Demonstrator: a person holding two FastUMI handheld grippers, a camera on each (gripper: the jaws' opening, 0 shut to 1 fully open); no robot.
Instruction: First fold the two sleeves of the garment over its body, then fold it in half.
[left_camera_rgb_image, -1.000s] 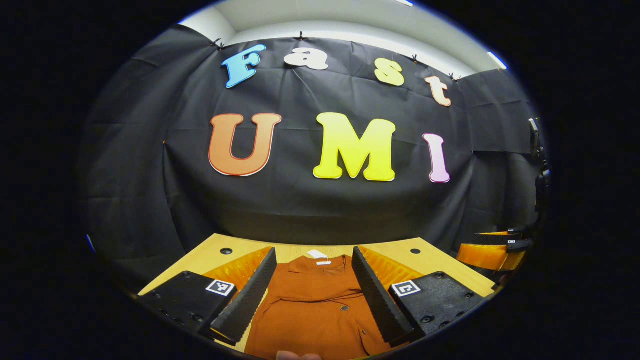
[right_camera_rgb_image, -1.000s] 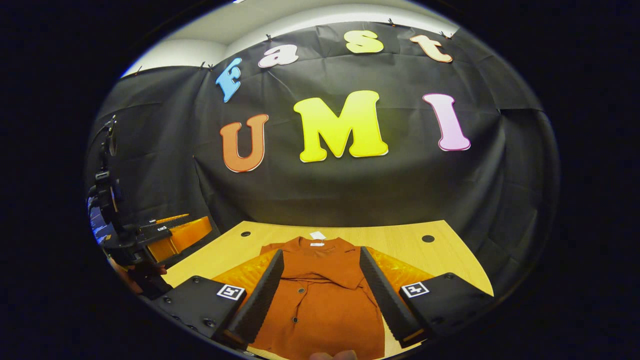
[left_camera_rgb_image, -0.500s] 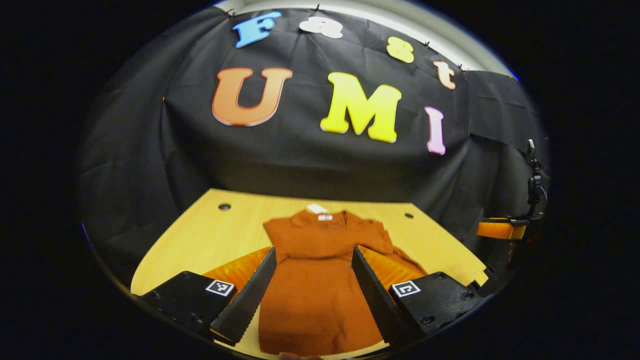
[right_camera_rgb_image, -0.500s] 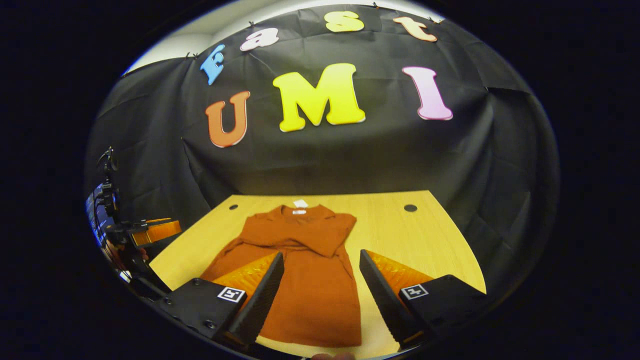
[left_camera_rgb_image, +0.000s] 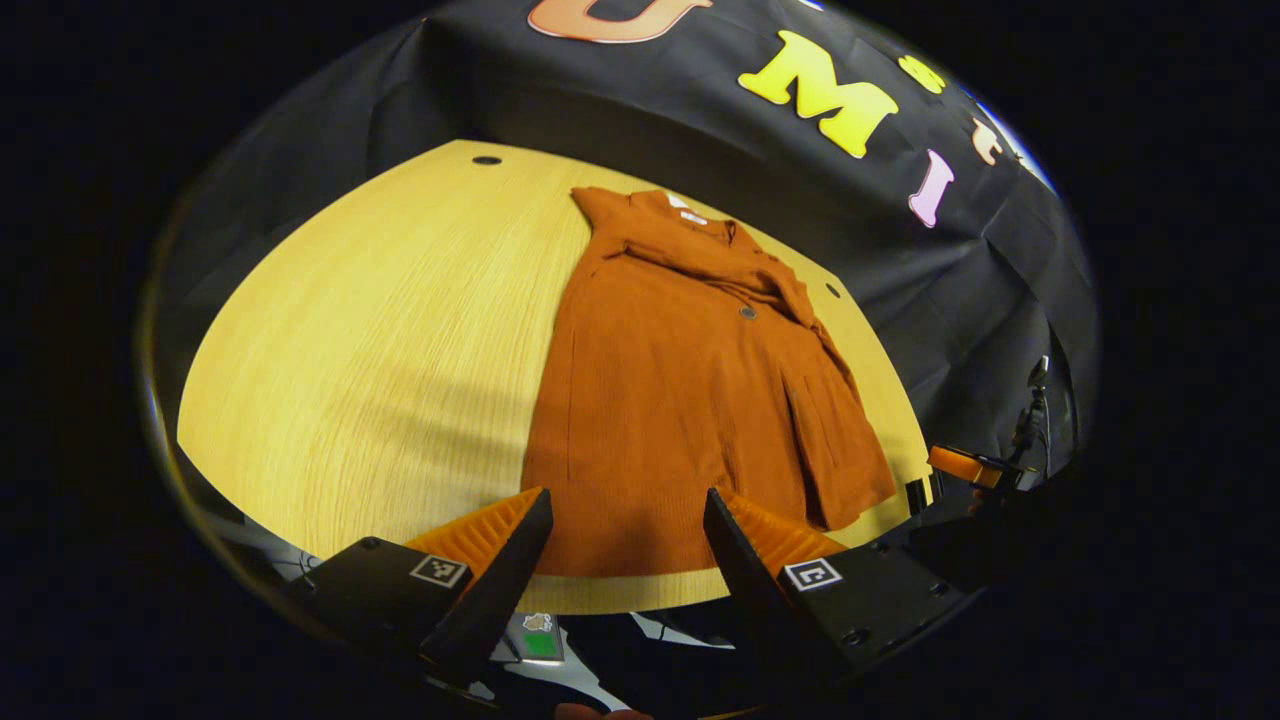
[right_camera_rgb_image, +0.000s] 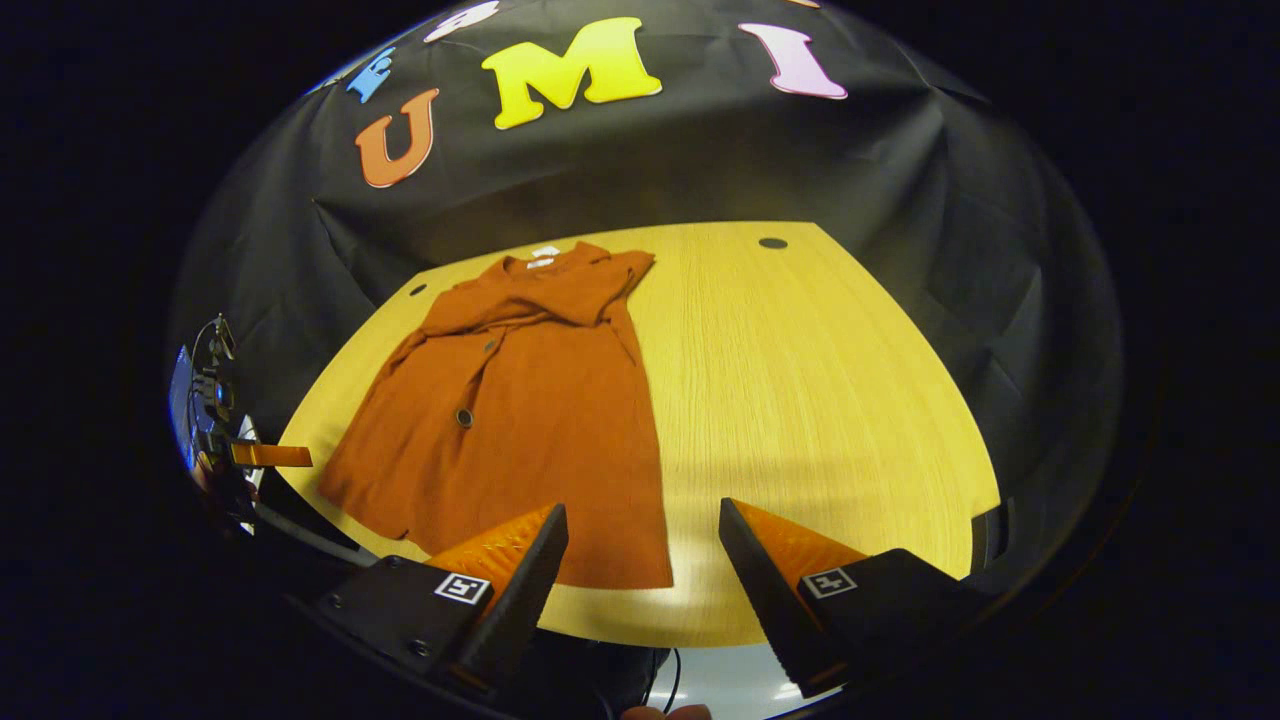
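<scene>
Rust-orange garment (left_camera_rgb_image: 690, 400) lies flat on the wooden bench (left_camera_rgb_image: 380, 340), both the left hand-held gripper (left_camera_rgb_image: 625, 540) and right hand-held gripper (right_camera_rgb_image: 640, 550) spread wide, empty.

A rust-orange buttoned shirt (left_camera_rgb_image: 680, 400) (right_camera_rgb_image: 520, 400) lies flat on the wooden table (left_camera_rgb_image: 380, 340) (right_camera_rgb_image: 800, 380), collar toward the far edge, hem at the near edge, both sleeves folded across its body.

both views overlook table (left_camera_rgb_image: 380, 330) from above
</scene>
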